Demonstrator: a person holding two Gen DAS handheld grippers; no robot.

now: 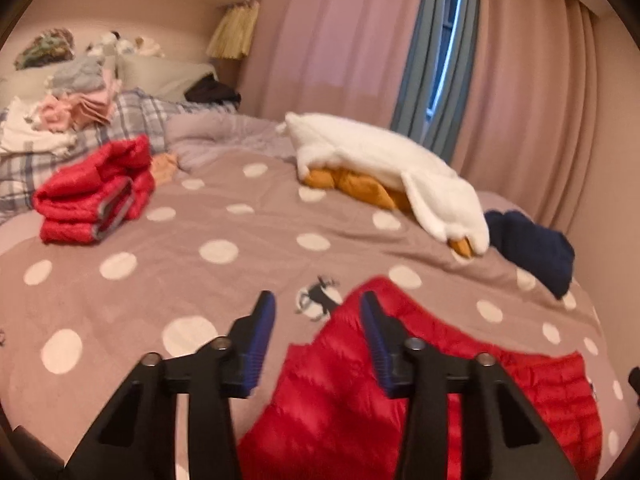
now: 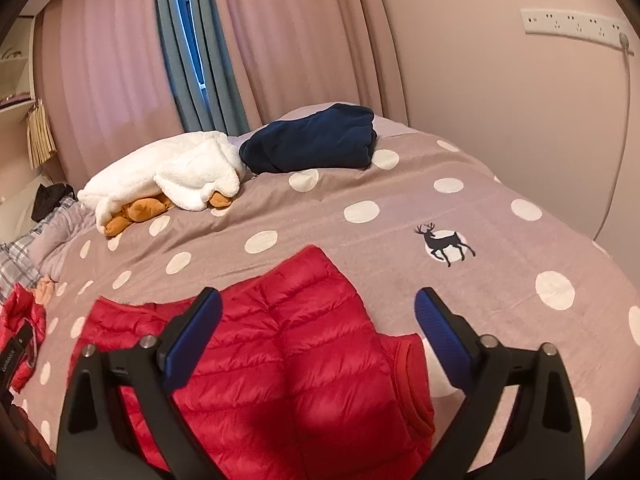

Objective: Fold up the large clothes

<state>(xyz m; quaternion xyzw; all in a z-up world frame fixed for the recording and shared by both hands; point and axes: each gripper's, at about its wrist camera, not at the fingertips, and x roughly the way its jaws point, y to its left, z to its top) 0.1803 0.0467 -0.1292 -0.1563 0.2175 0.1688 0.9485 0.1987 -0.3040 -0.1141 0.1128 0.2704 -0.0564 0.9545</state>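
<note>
A red quilted puffer jacket (image 2: 280, 360), glossy and channel-stitched, is spread flat on the polka-dot bed (image 2: 400, 208), nearer than the white fleece (image 2: 168, 176). Left tongs (image 1: 318, 306) are narrowed, empty; right tongs (image 2: 318, 304) are spread wide above it.

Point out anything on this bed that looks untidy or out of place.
The white fleece garment lies crumpled over an orange-brown one near the curtains, unfolded, unlike the folded red quilted jacket and folded navy garment.
</note>
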